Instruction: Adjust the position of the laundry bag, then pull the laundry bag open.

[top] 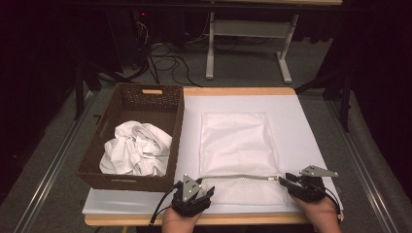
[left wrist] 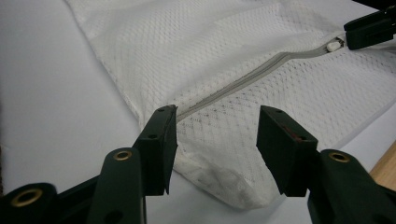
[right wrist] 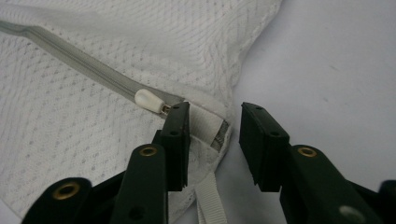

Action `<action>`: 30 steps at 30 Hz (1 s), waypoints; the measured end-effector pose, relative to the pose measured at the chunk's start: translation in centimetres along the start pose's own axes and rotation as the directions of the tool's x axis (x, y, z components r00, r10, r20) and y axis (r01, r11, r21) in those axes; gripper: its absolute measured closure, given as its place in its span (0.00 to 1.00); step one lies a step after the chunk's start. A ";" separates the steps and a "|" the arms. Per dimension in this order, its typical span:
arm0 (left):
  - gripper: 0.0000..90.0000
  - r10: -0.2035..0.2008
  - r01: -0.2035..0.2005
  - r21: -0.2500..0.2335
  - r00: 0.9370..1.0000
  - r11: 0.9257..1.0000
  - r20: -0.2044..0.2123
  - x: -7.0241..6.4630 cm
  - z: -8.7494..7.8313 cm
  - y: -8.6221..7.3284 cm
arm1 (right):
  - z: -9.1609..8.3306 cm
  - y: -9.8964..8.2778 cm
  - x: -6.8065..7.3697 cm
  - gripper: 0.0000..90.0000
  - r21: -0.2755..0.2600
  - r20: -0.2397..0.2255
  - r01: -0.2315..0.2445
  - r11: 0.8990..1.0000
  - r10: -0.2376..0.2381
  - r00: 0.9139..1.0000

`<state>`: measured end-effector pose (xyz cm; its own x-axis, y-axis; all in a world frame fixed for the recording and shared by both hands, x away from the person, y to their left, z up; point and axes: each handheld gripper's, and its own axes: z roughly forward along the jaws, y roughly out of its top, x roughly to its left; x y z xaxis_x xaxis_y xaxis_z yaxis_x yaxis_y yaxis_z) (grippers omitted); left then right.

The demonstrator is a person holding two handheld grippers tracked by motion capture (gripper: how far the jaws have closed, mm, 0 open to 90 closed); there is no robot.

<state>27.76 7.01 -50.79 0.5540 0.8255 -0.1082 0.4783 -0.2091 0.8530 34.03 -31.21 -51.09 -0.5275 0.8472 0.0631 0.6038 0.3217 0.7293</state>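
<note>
Lying flat on the white counter point(top: 301, 126), the mesh laundry bag point(top: 238, 141) has its grey zipper point(top: 243, 176) running along the near edge. Left gripper point(top: 206, 192) sits at the bag's left corner, jaws partly open, straddling the corner without pressing it. Right gripper point(top: 286, 178) at the right end, jaws parted, gripping nothing; white zipper pull point(right wrist: 148, 101) just beside one jaw tip. Brown basket point(top: 121, 104) with crumpled white cloth point(top: 136, 148) to the left.
</note>
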 end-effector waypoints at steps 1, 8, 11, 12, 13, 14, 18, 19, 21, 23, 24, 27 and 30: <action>0.53 0.005 -0.005 -0.004 1.000 1.000 0.002 0.0 -0.1 0.1 | 0.1 0.0 0.2 0.76 0.003 0.000 0.010 1.000 -0.010 1.000; 0.51 -0.010 0.010 -0.029 1.000 1.000 0.009 0.0 -0.5 0.4 | 0.0 0.1 0.9 0.94 0.021 -0.004 0.074 0.997 -0.074 0.997; 0.51 -0.022 0.023 -0.035 1.000 0.999 0.011 0.0 -0.5 0.4 | 0.0 0.2 1.0 0.95 0.012 -0.003 0.075 0.997 -0.075 0.997; 0.50 -0.019 0.019 -0.034 1.000 0.999 0.012 0.0 -0.4 0.4 | -0.1 0.2 1.0 0.95 0.007 -0.005 0.067 0.998 -0.067 0.998; 0.50 -0.017 0.018 -0.031 1.000 0.999 0.015 0.0 -0.4 0.4 | -0.2 0.2 1.0 0.95 0.003 -0.007 0.069 0.998 -0.069 0.998; 0.50 -0.018 0.018 -0.031 1.000 0.999 0.017 -0.1 -0.4 0.4 | -0.3 0.2 1.1 0.95 -0.003 -0.004 0.069 0.998 -0.069 0.998; 0.50 -0.015 0.015 -0.032 1.000 0.999 0.018 -0.2 -0.4 0.4 | -0.6 0.3 1.4 0.95 -0.026 -0.011 0.071 0.997 -0.071 0.997; 0.50 -0.014 0.014 -0.032 1.000 0.999 0.016 -0.2 -0.4 0.3 | -0.8 0.3 1.5 0.95 -0.034 -0.015 0.076 0.997 -0.076 0.997; 0.51 -0.011 0.012 -0.026 1.000 1.000 0.009 -0.2 -0.3 0.4 | -0.9 0.4 1.5 0.95 -0.039 -0.014 0.076 0.996 -0.077 0.997; 0.51 -0.022 0.022 -0.033 1.000 0.999 0.007 -0.2 -0.3 0.4 | -1.1 0.4 1.6 0.95 -0.050 -0.024 0.074 0.996 -0.076 0.997; 0.51 -0.024 0.024 -0.039 1.000 0.999 0.005 -0.3 -0.3 0.5 | -1.2 0.4 1.6 0.95 -0.055 -0.023 0.076 0.996 -0.077 0.997; 0.52 0.003 -0.003 -0.034 1.000 0.999 -0.010 -0.6 -0.3 0.4 | -1.6 0.5 1.7 0.95 -0.073 -0.025 0.065 0.995 -0.067 0.997; 0.54 0.019 -0.019 -0.036 1.000 0.999 -0.014 -0.9 -0.2 0.4 | -1.9 0.6 1.8 0.95 -0.093 -0.028 0.060 0.994 -0.062 0.998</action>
<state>27.34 6.33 -50.20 0.5530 0.8288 -0.0850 0.4428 -0.2059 0.8726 32.29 -30.33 -49.26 -0.5807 0.8133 0.0363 0.5134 0.3312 0.7917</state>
